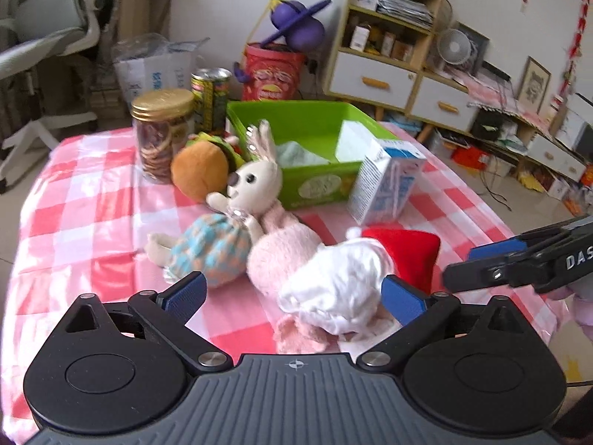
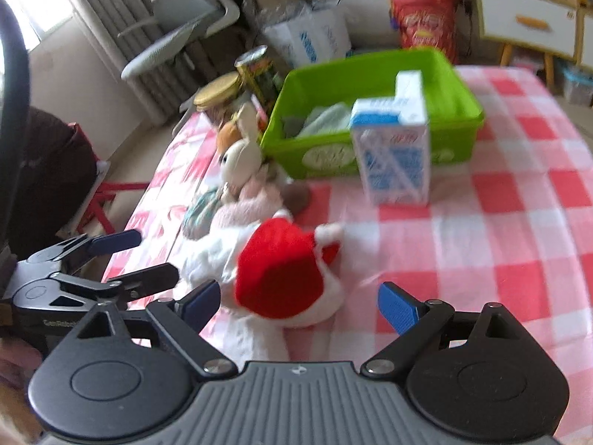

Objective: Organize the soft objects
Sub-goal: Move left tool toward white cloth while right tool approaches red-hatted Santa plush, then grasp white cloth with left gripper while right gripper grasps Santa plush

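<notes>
Checked pink cloth (image 1: pixel 92 200) covers your table; at twelve o'clock sits the green bin (image 1: pixel 315 118). Your left gripper (image 1: pixel 292 293) and right gripper (image 2: pixel 298 302) are both released, the Santa hat (image 2: pixel 285 270) lying untouched between the right's jaws.

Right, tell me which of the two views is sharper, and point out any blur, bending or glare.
Left wrist view: sharper; the rabbit plush and milk carton read clearly, though the shelf unit leans from fisheye bending. Right wrist view: smeared throughout; the milk carton and green bin have soft, doubled edges, and the window at top left is blown out white.
</notes>
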Demonstrator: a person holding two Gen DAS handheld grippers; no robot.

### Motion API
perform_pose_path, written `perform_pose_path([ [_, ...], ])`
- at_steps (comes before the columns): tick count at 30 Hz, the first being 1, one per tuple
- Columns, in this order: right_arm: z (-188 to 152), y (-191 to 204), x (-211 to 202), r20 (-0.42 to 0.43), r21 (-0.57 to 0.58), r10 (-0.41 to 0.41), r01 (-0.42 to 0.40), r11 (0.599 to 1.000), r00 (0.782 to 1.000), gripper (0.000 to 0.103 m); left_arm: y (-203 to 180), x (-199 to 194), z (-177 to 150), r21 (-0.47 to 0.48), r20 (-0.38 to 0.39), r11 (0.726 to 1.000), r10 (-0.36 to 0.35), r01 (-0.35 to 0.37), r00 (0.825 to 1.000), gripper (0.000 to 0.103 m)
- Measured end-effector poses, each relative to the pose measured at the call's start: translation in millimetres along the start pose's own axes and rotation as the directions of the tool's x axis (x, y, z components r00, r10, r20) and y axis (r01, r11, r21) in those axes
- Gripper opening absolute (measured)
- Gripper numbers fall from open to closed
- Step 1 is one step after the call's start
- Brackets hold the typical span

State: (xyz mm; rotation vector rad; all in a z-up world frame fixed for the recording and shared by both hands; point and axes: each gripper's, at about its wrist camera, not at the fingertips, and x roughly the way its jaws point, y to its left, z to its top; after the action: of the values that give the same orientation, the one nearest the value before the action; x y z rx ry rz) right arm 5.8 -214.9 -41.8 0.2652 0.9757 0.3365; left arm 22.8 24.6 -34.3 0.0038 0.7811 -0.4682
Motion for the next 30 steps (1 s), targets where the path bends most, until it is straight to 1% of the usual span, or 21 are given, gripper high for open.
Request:
perform_pose_path([
  [2,-1.2,0.8,5.9,-0.015,0.017,0.009,-0.008,1.0,1.0,0.077,-1.9,4.8,-0.4,0.008,-0.007,1.0,-0.026,0.026,1.0,0.093],
  [3,-0.4,0.1,8.1,-0.021,0.028,0.014,-0.014,1.0,1.0,0.077,-3.1,7.4,-0.3,0.011,-0.011,0.999,-0.034,0.034,0.999,0.089],
  [4,-0.2,-1.4,10.7,-0.027,0.046,0.019,-0.017,0.999,0.999,0.077,-3.9,10.0,-0.2,0.012,-0.02,0.999,-0.039,0.039,0.999,0.08],
  [6,1.1,-5.6,15.0,-0.036,0.093,0.025,-0.021,0.995,0.999,0.076,-4.4,14.9,-0.4,0.008,-0.047,0.999,-0.051,0.051,0.998,0.069],
  [7,1.4,-7.6,16.4,-0.039,0.112,0.031,-0.027,0.993,0.999,0.073,-4.6,16.3,-0.7,0.005,-0.055,0.998,-0.056,0.057,0.997,0.065],
  [8,1.9,-9.5,17.7,-0.04,0.132,0.041,-0.036,0.991,0.998,0.071,-5.5,17.1,-0.8,0.005,-0.059,0.998,-0.062,0.062,0.996,0.063],
  [10,3.0,-11.2,19.3,-0.041,0.152,0.053,-0.047,0.987,0.998,0.066,-7.4,17.7,-1.1,0.005,-0.066,0.997,-0.071,0.072,0.995,0.055],
  [11,3.0,-11.6,19.7,-0.04,0.156,0.053,-0.046,0.987,0.998,0.064,-8.0,17.5,-1.0,0.005,-0.068,0.997,-0.072,0.072,0.995,0.052],
  [12,3.1,-11.9,20.5,-0.04,0.154,0.046,-0.04,0.987,0.998,0.062,-8.6,17.4,-0.8,0.005,-0.07,0.997,-0.072,0.072,0.995,0.048],
  [13,3.5,-12.5,21.1,-0.039,0.149,0.035,-0.029,0.988,0.999,0.061,-8.5,17.2,-0.7,0.003,-0.072,0.998,-0.068,0.069,0.995,0.042],
  [16,4.2,-19.4,22.1,-0.032,0.155,-0.002,0.007,0.988,0.999,0.06,-5.9,15.9,-0.8,-0.012,-0.08,0.998,-0.068,0.068,0.994,0.031],
  [20,5.9,-31.8,17.9,-0.023,0.195,-0.013,0.018,0.981,1.0,0.06,-2.3,12.0,1.6,-0.036,-0.075,0.997,-0.071,0.068,0.995,0.021],
  [22,7.3,-33.0,14.2,-0.014,0.2,-0.005,0.008,0.98,1.0,0.06,-1.1,7.4,4.4,-0.047,-0.059,0.997,-0.069,0.066,0.996,0.017],
  [26,10.1,-30.0,9.0,-0.001,0.213,0.022,-0.021,0.977,1.0,0.06,2.9,-0.3,9.3,-0.078,-0.038,0.995,-0.06,0.056,0.998,0.011],
  [27,10.5,-27.9,8.5,-0.001,0.212,0.031,-0.03,0.977,1.0,0.06,4.5,-3.0,9.9,-0.087,-0.032,0.995,-0.058,0.055,0.998,0.004],
  [28,10.9,-25.6,8.9,-0.001,0.209,0.039,-0.038,0.977,0.999,0.06,6.1,-5.3,10.8,-0.095,-0.027,0.994,-0.061,0.058,0.998,0.001],
  [30,11.4,-20.1,11.2,-0.006,0.195,0.052,-0.05,0.98,0.999,0.06,9.7,-11.2,12.2,-0.106,-0.011,0.993,-0.062,0.06,0.998,0.0],
])
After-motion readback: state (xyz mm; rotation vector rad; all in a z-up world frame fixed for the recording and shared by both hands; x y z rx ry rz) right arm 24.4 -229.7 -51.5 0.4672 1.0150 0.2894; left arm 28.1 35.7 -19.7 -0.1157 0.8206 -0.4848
